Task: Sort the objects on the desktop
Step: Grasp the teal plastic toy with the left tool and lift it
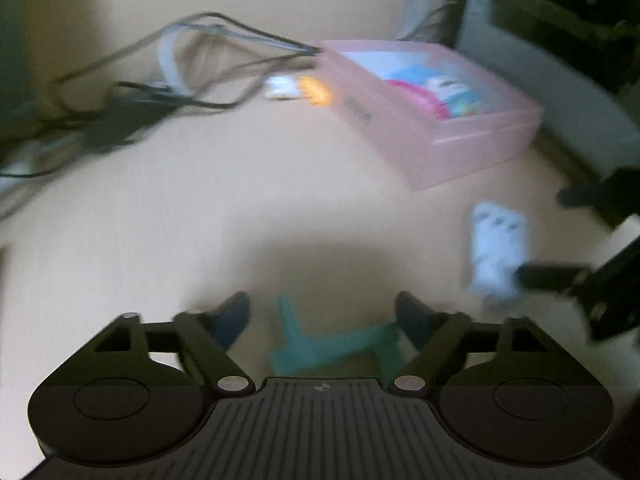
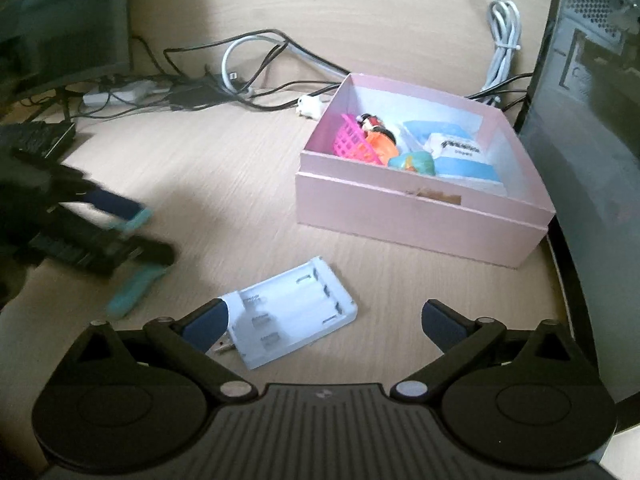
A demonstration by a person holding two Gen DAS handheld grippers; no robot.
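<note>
Wooden worktop (image 2: 240, 184); pink box (image 2: 420, 216) holding sorted items, cables (image 2: 248, 92) behind. White battery charger (image 2: 296, 312) lies before the spread right claw (image 2: 324, 320). Spread left claw (image 1: 322, 316) flanks a teal clip (image 1: 320, 344), blurred, contact unclear.

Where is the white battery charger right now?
The charger lies on the desk in the right wrist view, just ahead of the right gripper, nearer than the pink box.

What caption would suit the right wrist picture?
Open right gripper hovering by a white battery holder, pink box beyond.
</note>
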